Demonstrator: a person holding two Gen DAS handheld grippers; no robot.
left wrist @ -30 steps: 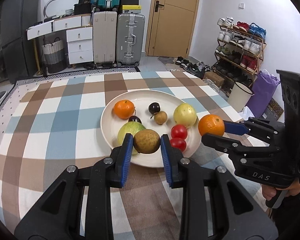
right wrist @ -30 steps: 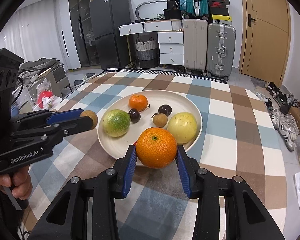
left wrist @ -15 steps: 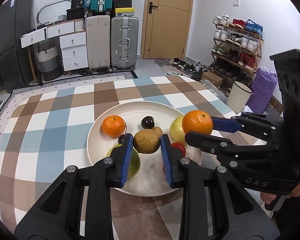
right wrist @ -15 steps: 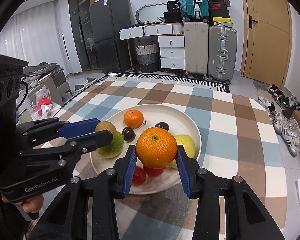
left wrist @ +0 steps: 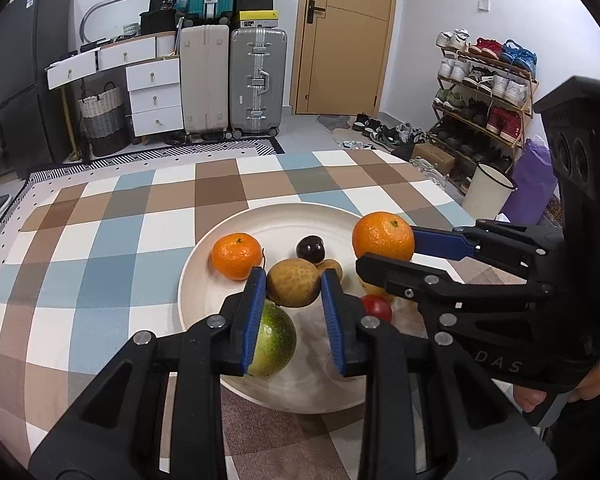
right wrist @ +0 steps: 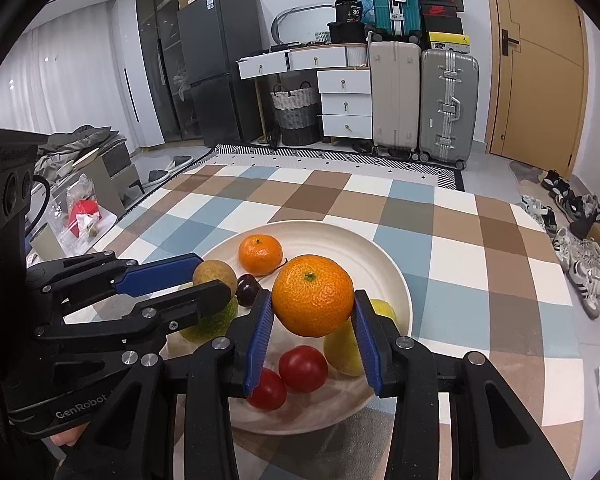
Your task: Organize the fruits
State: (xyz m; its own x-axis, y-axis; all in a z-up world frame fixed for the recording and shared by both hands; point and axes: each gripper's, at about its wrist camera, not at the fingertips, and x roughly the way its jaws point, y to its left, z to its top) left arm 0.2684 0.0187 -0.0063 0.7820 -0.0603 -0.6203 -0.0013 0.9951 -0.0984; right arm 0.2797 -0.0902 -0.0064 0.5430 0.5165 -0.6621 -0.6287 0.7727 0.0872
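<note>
A cream plate on the checked tablecloth holds a small orange, a dark plum, a green fruit, a yellow fruit and two red tomatoes. My left gripper is shut on a brown fruit above the plate. My right gripper is shut on a large orange, also above the plate, to the right of the left gripper.
The checked table extends left and far. Beyond it stand suitcases, white drawers, a door and a shoe rack. A white bin stands by the table's right edge.
Both grippers have moved forward over the plate with their fruits still held. The plate's fruits now lie under and behind the fingers.
</note>
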